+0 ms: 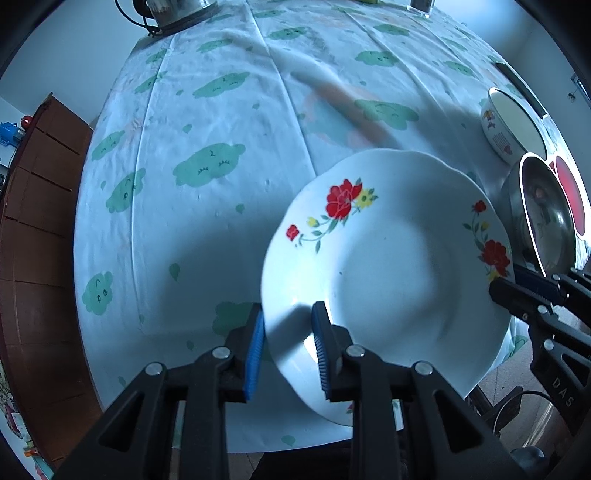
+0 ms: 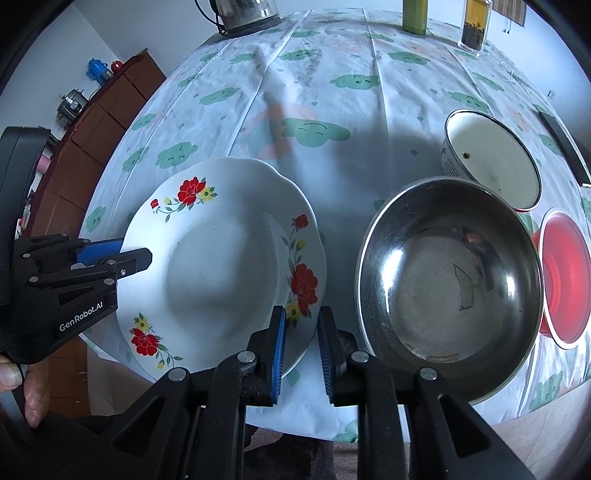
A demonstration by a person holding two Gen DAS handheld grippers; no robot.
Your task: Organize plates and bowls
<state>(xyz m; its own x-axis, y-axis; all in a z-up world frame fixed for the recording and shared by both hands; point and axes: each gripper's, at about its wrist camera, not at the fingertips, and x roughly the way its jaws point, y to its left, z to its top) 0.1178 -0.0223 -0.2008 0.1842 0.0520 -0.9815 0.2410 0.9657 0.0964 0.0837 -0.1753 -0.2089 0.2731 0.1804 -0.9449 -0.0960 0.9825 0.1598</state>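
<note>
The left gripper (image 1: 288, 347) straddles the near-left rim of the white flowered plate (image 1: 388, 266): one blue pad (image 1: 255, 354) sits outside the rim over the tablecloth (image 1: 207, 110), the other lies over the plate's inner slope. Whether the pads actually press the rim cannot be told; a sliver of gap seems to show on the outer side.

The right gripper (image 2: 301, 350) stands at the plate's opposite edge, its left finger over the rim beside the red flower, its right finger off the plate, between the plate and the steel bowl (image 2: 450, 280). The jaws are narrowly parted with the rim between them, and again contact is not clear.

In the right wrist view the left gripper reaches in from the left, its fingertips on the plate's left edge, with a person's fingertips (image 2: 22, 380) showing below its body.

Just right of the right gripper's fingers sits the steel bowl, empty, upright. Beyond it, further from the fingers, stands a white enamel bowl (image 2: 491, 158) touching or just behind the steel one, and to the far right a red bowl (image 2: 565, 277).

Well beyond the fingers, at the table's far edge, stand a kettle (image 2: 243, 13), a green bottle (image 2: 415, 14) and a glass jar (image 2: 474, 26). A brown cabinet (image 2: 107, 110) lies off to the left.
</note>
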